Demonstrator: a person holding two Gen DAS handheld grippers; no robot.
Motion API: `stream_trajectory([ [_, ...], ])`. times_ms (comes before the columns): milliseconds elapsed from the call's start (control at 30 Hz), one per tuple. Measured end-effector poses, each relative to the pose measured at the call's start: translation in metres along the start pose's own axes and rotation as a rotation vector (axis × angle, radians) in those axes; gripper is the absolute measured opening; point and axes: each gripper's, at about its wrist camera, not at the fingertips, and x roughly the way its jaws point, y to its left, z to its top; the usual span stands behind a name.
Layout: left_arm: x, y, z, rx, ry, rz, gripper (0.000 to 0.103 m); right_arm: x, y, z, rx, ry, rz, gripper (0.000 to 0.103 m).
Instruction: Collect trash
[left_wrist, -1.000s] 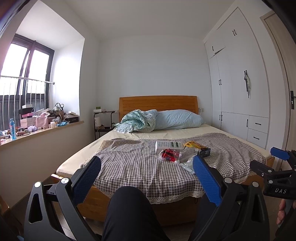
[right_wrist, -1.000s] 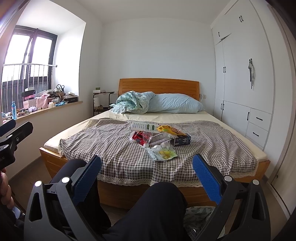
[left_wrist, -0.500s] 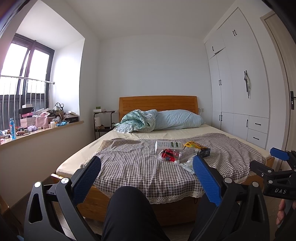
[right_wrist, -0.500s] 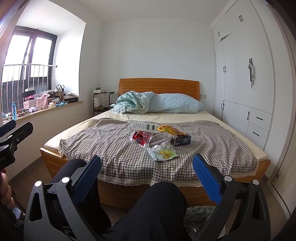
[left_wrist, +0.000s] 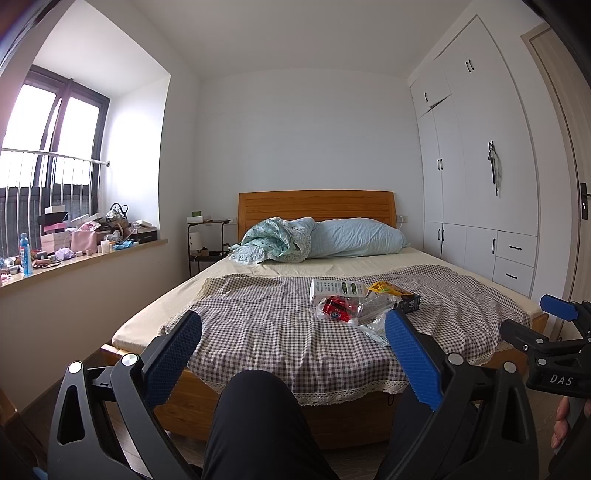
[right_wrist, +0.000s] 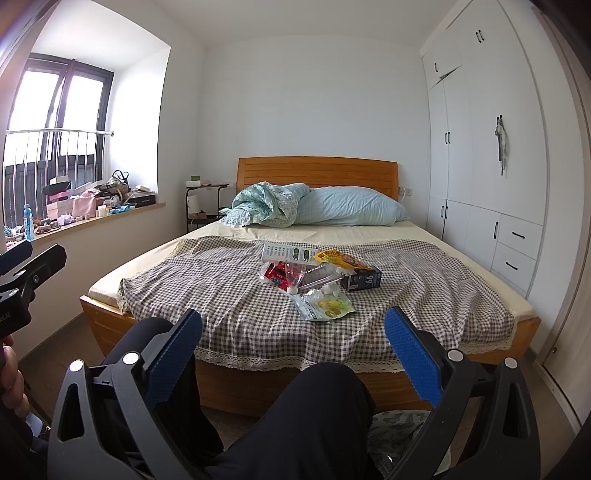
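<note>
A pile of trash lies on the checked cloth (right_wrist: 229, 284) on the bed: a white box (right_wrist: 290, 253), a red wrapper (right_wrist: 275, 275), a clear plastic bottle (right_wrist: 317, 277), a yellow snack bag (right_wrist: 340, 258), a dark carton (right_wrist: 364, 280) and a yellow-green packet (right_wrist: 328, 304). The pile also shows in the left wrist view (left_wrist: 354, 304). My left gripper (left_wrist: 291, 354) is open and empty, well short of the bed. My right gripper (right_wrist: 291, 354) is open and empty, also back from the bed, and shows in the left wrist view (left_wrist: 554, 332).
My knees (left_wrist: 258, 406) sit between the grippers and the bed's wooden frame (right_wrist: 236, 384). A pillow (right_wrist: 347, 210) and bundled blanket (right_wrist: 258, 203) lie at the headboard. A cluttered window sill (left_wrist: 85, 251) is on the left, white wardrobes (right_wrist: 487, 166) on the right. A patterned bag (right_wrist: 399, 424) lies on the floor.
</note>
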Motion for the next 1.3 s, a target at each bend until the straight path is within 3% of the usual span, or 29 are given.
stream_trajectory([
  [1300, 0.013, 0.002, -0.001, -0.012, 0.035, 0.005, 0.096, 0.004, -0.002, -0.004, 0.003, 0.016, 0.000, 0.095],
])
